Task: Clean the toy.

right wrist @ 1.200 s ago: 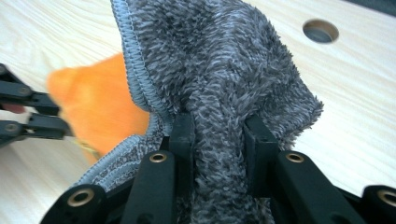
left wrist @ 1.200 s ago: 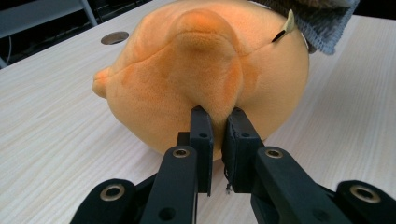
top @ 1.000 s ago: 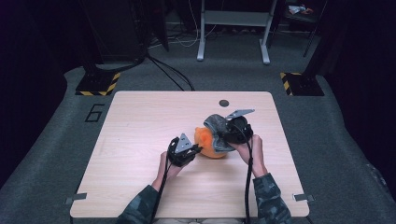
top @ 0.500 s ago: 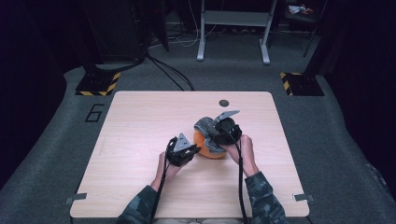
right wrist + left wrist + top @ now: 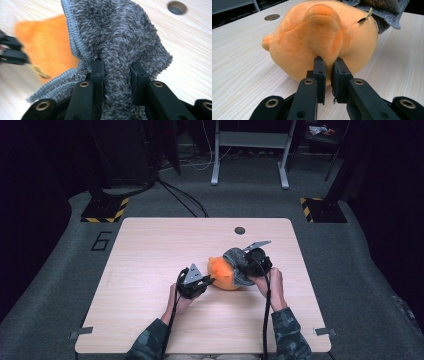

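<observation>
my left gripper (image 5: 327, 65) is clamped narrow on a soft fold of the orange plush toy (image 5: 322, 37), pinning it to the wooden table (image 5: 150, 250) a little right of the middle and toward the near edge. my right gripper (image 5: 117, 66) is closed on a bunch of the grey fuzzy cloth (image 5: 120, 35), which it holds against the toy's right, far side. in the high view the cloth (image 5: 238, 265) drapes over that end, while the orange body (image 5: 222, 272) on the left is bare. so i judge the covering, or wiping, as only partly along: one end is under the cloth, and most of the toy is left to do. the round hole (image 5: 240, 230) in the table lies farther off, untouched.
</observation>
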Demonstrator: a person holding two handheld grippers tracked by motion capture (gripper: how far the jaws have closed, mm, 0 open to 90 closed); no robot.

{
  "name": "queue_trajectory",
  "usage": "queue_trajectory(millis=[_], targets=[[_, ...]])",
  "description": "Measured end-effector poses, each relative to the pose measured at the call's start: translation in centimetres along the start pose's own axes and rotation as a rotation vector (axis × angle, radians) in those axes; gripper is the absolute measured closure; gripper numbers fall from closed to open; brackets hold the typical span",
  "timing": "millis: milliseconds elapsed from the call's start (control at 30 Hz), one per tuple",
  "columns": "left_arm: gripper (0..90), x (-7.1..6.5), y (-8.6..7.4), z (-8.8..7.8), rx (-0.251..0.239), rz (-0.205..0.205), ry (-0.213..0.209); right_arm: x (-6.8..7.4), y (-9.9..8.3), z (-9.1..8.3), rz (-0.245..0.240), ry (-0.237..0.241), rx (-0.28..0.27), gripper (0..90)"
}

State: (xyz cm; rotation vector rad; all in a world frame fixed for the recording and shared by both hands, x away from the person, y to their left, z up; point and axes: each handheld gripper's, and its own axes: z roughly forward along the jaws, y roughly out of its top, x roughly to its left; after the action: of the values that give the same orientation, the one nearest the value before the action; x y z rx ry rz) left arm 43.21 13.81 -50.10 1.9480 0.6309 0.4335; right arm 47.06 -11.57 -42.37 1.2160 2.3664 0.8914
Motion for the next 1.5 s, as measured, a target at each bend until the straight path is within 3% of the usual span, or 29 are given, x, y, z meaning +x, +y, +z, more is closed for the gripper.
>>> queue_trajectory(millis=[167, 267, 467, 567, 733, 833, 933, 1033, 1067, 1100, 1300, 1400, 1500], targets=[[82.8, 0.0, -0.1, 0.0, -0.007, 0.009, -0.004, -1.0, -0.8, 0.4, 0.049, 0.014, 0.009, 68.7], [82.7, 0.0, -0.1, 0.0, -0.009, 0.007, -0.003, -1.9, -1.2, 0.6, 0.070, -0.005, 0.026, 68.7], [82.8, 0.0, -0.2, 0.0, -0.015, 0.013, 0.005, -3.3, -2.4, 2.0, 0.123, -0.042, 0.108, 68.8], [82.8, 0.1, -0.2, 0.0, -0.013, 0.013, 0.004, -3.8, -2.9, 2.7, 0.125, -0.063, 0.142, 68.8], [82.7, 0.0, -0.2, 0.0, -0.013, 0.016, 0.010, -3.6, -2.7, 1.8, 0.114, -0.094, 0.122, 69.0], [82.7, 0.0, -0.2, 0.0, -0.013, 0.019, 0.010, -2.7, -1.4, -0.5, 0.086, -0.092, 0.053, 69.0], [82.7, 0.0, -0.2, 0.0, -0.014, 0.024, 0.010, -1.9, -0.6, -1.4, 0.056, -0.077, 0.019, 69.0], [82.7, 0.0, -0.2, 0.0, -0.016, 0.024, 0.010, 0.2, 0.9, -2.5, -0.003, -0.031, -0.024, 69.0], [82.7, -0.1, -0.2, 0.0, -0.016, 0.026, 0.010, 0.2, 0.9, -2.5, -0.003, -0.031, -0.024, 69.0], [82.7, -0.1, -0.2, 0.0, -0.017, 0.025, 0.010, 1.2, 1.7, -2.7, -0.024, 0.003, -0.041, 69.0], [82.7, 0.0, -0.2, 0.0, -0.016, 0.029, 0.014, 4.0, 3.7, -1.6, -0.088, 0.097, -0.038, 68.9], [82.6, -0.1, -0.2, 0.1, -0.012, 0.033, 0.024, 5.2, 4.2, -0.5, -0.126, 0.114, -0.013, 68.9], [82.6, 0.0, -0.3, 0.2, -0.007, 0.029, 0.025, 5.7, 4.3, 0.2, -0.153, 0.095, 0.009, 68.9]])
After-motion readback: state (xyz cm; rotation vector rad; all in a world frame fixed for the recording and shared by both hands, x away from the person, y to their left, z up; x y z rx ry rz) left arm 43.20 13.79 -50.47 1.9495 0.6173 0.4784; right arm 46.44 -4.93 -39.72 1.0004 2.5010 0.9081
